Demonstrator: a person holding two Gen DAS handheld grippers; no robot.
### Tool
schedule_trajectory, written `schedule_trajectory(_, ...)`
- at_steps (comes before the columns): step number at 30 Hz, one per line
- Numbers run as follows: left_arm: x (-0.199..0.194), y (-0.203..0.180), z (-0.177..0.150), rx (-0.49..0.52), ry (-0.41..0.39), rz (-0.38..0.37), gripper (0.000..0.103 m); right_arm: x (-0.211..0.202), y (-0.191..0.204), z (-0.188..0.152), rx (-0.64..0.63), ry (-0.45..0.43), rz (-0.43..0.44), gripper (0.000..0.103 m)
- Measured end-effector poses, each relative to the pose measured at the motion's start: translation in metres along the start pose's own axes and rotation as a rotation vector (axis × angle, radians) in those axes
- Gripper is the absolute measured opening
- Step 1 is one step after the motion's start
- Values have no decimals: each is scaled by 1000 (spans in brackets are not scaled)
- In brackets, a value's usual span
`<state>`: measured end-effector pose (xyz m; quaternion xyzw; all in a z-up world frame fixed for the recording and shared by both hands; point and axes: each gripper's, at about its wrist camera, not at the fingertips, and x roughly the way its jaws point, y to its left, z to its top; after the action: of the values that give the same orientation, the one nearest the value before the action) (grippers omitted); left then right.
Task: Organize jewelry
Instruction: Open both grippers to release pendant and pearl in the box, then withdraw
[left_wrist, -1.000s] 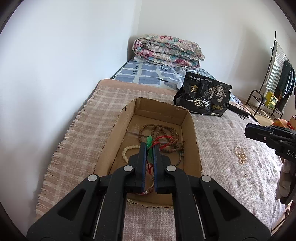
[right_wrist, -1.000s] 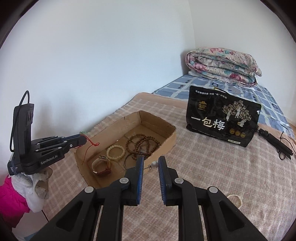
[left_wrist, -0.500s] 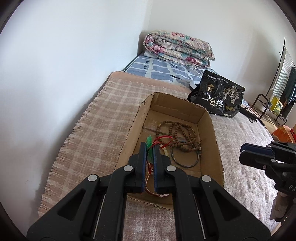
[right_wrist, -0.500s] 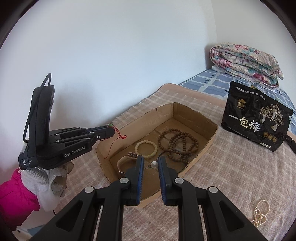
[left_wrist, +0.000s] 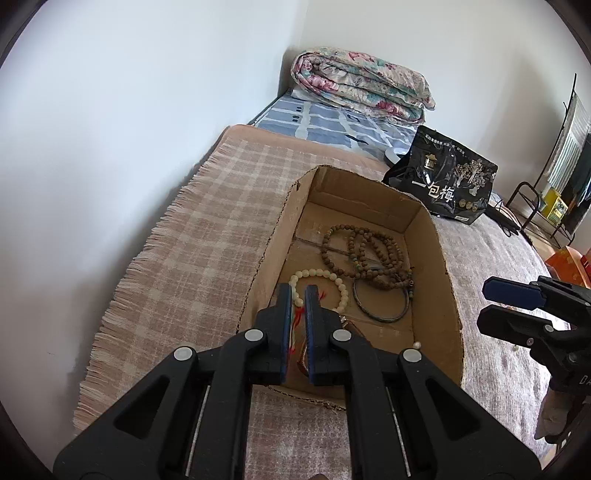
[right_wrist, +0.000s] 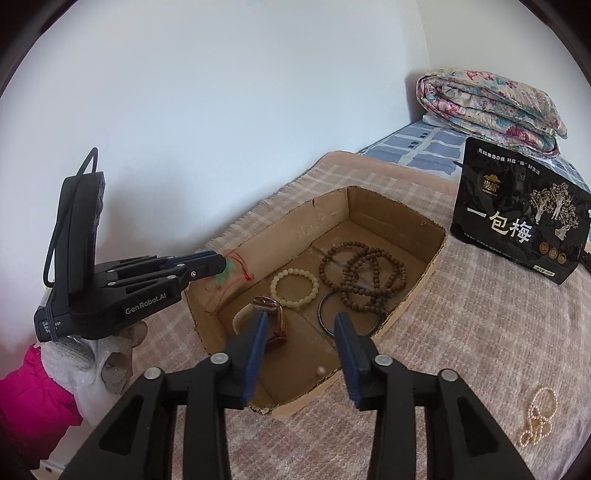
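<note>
With the left tongs (right_wrist: 221, 266) pinching the red-corded green pendant (right_wrist: 231, 272) above the cardboard box (left_wrist: 448, 295), lower into bare floor near the white bead bracelet (left_wrist: 325, 286) before releasing, while the right tongs (right_wrist: 301, 332) hang open, empty.

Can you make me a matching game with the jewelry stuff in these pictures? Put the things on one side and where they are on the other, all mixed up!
Things:
1. pearl necklace
2. green pendant on red cord
3. brown bead strands
4. black snack bag

Places:
A. lying inside the cardboard box
B. standing upright on the bed behind the box
C. pinched in the left gripper
D. lying on the blanket outside the box

Pairs: 1-D, 2-C, 3-A, 4-B
</note>
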<state>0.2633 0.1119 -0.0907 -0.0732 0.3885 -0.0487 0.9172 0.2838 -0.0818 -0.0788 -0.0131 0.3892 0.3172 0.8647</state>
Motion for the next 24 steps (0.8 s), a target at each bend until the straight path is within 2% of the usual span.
schedule_trajectory(2, -1, 0, 0, -5, -1, 3, 26, -3, -1, 0, 6, -11, -12, 59)
schedule_trajectory(3, -2, 0, 0, -8, -10, 3, 35, -4, -2, -1, 8, -15, -17, 60)
schedule_trajectory(8, -7, -3, 0, 0, -23, 10, 35, -11, -7, -1, 18, -28, -45, 68)
schedule_trajectory(12, -10, -4, 0, 1, -29, 12, 35, -16, -9, -1, 25, -36, -64, 70)
schedule_trajectory(17, -18, -7, 1, 6, -41, 16, 35, -25, -12, -2, 25, -46, -107, 85)
schedule_trajectory(24, -28, -24, 3, 38, -59, 13, 35, -38, -23, -5, 48, -65, -176, 93)
